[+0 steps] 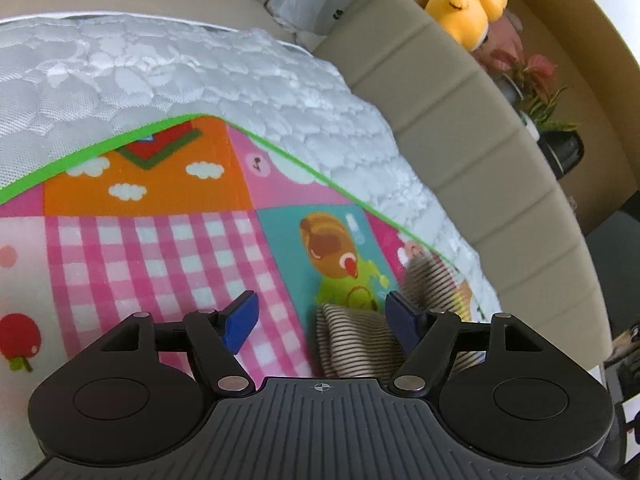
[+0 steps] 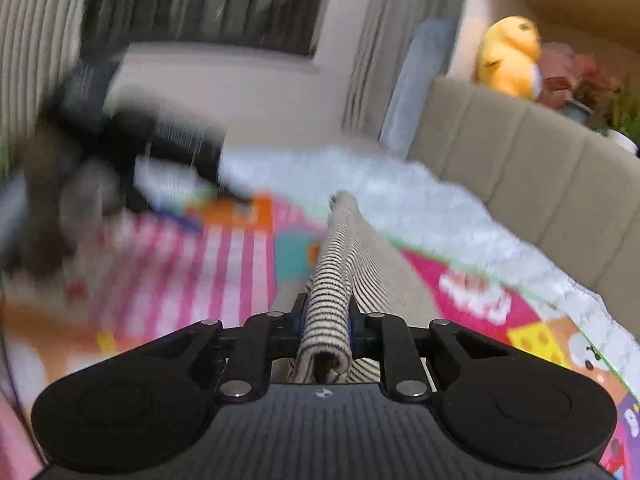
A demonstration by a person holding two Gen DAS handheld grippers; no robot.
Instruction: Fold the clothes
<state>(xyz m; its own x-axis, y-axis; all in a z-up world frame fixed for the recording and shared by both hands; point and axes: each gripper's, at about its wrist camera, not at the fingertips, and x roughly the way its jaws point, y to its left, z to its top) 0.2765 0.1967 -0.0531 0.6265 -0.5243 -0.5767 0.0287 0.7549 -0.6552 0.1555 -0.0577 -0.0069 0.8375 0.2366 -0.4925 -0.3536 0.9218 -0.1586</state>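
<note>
A white quilted bed cover spreads under everything, with a beige padded headboard along its far side. On the cover lies a bright play mat with pink checks, orange and teal panels and a green edge. The striped garment, cream with thin dark stripes, lies on the mat and rises in a bunched ridge into my right gripper, whose fingers are clamped on the cloth. My left gripper hangs over the mat with its blue pads wide apart, a fold of the same striped cloth just beside its right pad. A yellow plush toy sits behind the headboard.
</note>
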